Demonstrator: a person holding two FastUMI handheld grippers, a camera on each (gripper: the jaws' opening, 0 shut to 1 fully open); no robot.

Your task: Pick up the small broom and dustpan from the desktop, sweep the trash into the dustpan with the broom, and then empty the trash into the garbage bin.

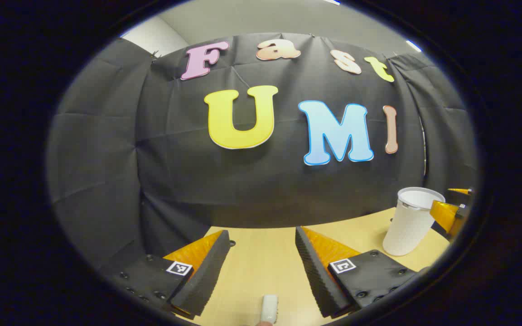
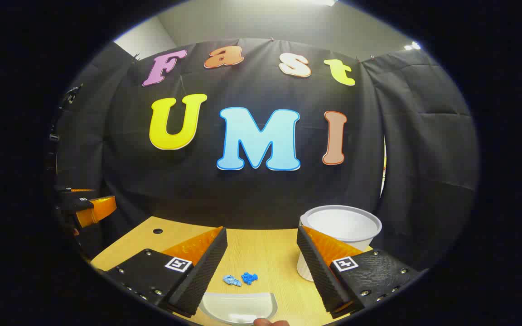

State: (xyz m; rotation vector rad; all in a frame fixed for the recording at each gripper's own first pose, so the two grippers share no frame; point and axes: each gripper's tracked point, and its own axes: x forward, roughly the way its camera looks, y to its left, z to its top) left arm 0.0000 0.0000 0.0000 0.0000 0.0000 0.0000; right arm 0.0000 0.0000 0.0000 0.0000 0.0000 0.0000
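We log left gripper (image 1: 261, 267) jaws spread over the counter (image 1: 261, 253), white handle tip (image 1: 269, 308) between them, right gripper (image 2: 261, 267) jaws spread, blue trash (image 2: 241, 279) just beyond white dustpan (image 2: 238, 308), white garbage bin (image 2: 340, 226) beside

Trash (image 2: 241, 279) behind dustpan (image 2: 238, 308) (bin (image 2: 340, 226) right).

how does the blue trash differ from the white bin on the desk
The crumpled blue trash bits are small, irregular scraps lying flat on the wooden desktop; the white ribbed plastic garbage bin is far bigger, smooth-rimmed and stands upright with its mouth open. The trash sits ahead, between the right gripper fingers; the bin stands partly behind that gripper's right-hand finger in the right gripper view. Both rest on the same desktop.
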